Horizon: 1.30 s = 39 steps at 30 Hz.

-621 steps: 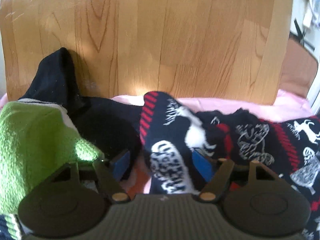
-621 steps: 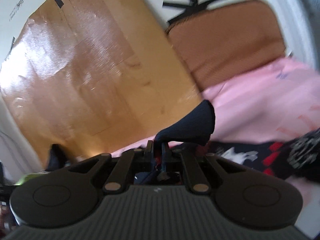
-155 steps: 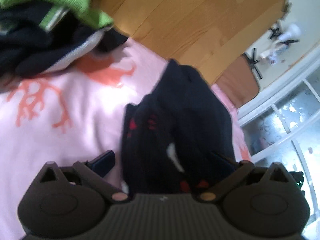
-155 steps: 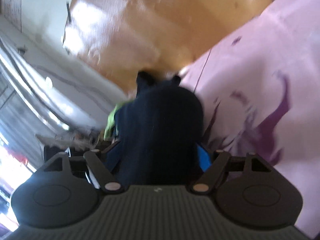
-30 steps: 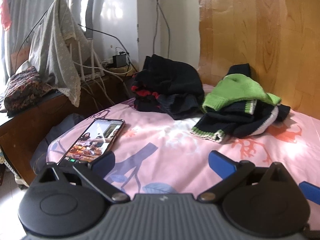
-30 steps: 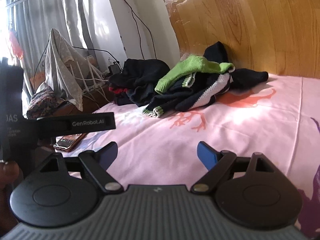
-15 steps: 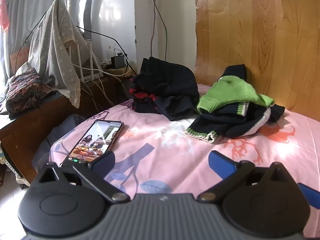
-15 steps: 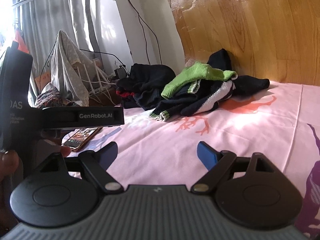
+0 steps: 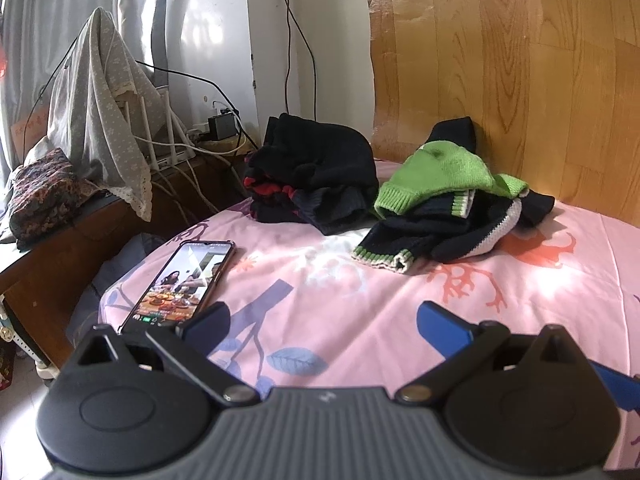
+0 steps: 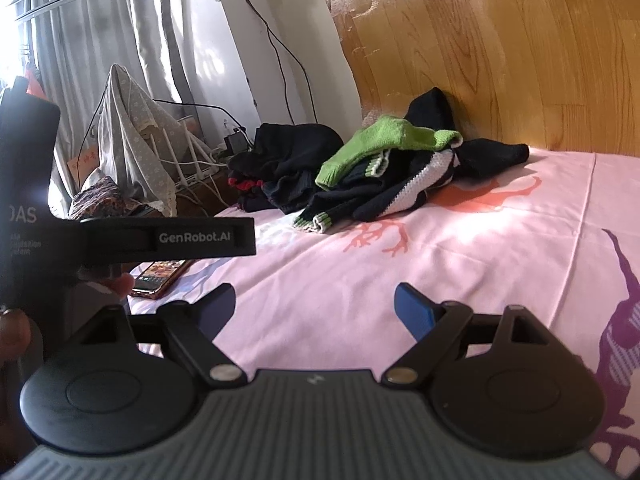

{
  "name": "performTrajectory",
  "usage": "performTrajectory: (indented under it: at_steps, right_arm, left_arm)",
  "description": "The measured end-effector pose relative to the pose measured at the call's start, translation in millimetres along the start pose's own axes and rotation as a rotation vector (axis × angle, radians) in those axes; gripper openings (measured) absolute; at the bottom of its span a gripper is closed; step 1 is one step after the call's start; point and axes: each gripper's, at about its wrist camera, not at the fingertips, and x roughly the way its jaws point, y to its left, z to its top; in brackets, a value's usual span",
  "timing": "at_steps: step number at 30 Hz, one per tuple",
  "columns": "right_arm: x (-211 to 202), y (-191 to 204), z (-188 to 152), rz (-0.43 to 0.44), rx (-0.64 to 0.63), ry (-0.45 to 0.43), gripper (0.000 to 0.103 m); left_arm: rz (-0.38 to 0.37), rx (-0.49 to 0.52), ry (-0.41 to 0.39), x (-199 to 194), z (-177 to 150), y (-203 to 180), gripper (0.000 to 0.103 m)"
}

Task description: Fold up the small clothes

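A folded dark garment with red trim [image 9: 316, 178] lies at the far corner of the pink bed sheet [image 9: 360, 300]. Beside it is an unfolded pile with a green knit piece [image 9: 440, 176] on top of a black, white and green striped sweater [image 9: 436, 236]. Both show in the right wrist view too: the dark garment [image 10: 280, 160] and the green piece [image 10: 380, 140]. My left gripper [image 9: 322, 322] is open and empty over the sheet. My right gripper [image 10: 314, 306] is open and empty, well short of the pile.
A phone [image 9: 184, 280] with its screen lit lies on the sheet near the left edge. A wooden headboard [image 9: 520, 80] stands behind the clothes. A side table with cables and a draped cloth [image 9: 100, 120] is at the left. The left gripper's body [image 10: 120, 236] shows in the right wrist view.
Both grippers stay open and empty. The views have shifted slightly, and the clothes pile sits a little further left in both.
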Motion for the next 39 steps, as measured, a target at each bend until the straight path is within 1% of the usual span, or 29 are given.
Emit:
performTrajectory:
  at_steps: [39]
  right_arm:
    - [-1.7, 1.1, -1.8, 0.005, 0.008, 0.007, 0.089]
  left_arm:
    - [0.02, 0.019, 0.019, 4.6, -3.8, 2.6, 0.103]
